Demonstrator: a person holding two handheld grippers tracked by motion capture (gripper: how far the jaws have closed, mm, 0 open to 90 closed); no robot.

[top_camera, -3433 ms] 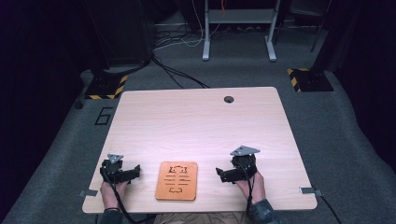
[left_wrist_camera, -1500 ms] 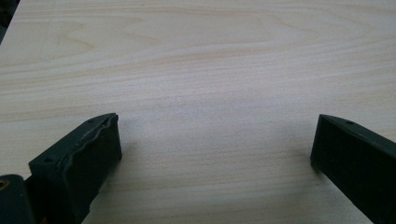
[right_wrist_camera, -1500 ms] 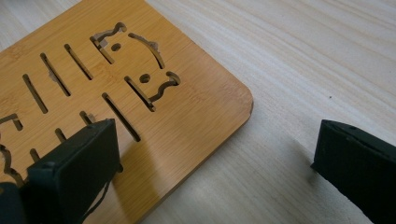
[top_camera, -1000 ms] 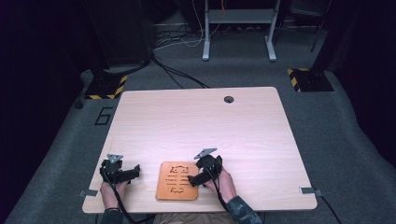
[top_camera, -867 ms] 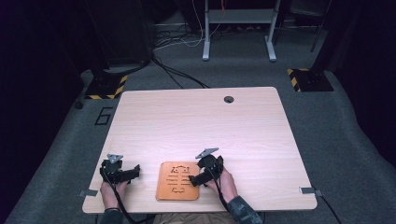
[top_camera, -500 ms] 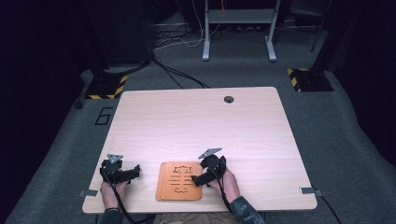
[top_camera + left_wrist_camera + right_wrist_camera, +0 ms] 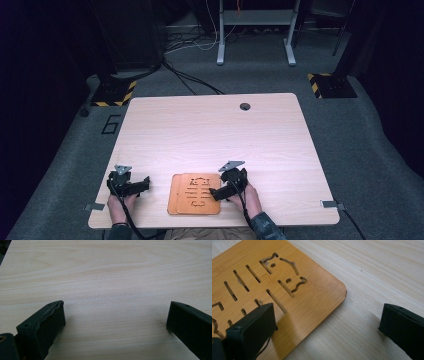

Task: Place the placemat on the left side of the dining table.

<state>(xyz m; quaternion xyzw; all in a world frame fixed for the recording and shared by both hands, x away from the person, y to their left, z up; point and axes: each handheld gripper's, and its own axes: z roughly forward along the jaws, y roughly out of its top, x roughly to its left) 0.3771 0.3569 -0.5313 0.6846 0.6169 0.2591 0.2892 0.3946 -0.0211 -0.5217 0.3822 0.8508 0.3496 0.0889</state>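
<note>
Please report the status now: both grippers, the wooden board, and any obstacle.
Left gripper open, over bare table. Right gripper open, straddling wooden board's edge, one jaw above it. Nothing in the way.

Bamboo board (image 7: 312, 300) – smooth, warm satin wood; table (image 7: 112, 277) – pale matt woodgrain.

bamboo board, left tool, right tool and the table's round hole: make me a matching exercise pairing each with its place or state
Things:
1. bamboo board
2. left tool
3. right tool
4. cable hole

Places or states:
A. open over bare tabletop, away from the board
B. near the table's far edge
C. lying flat at the near edge, between the two hands
D. open, one jaw over the board's edge, the other over the table

Pairs: 1-C, 2-A, 3-D, 4-B
</note>
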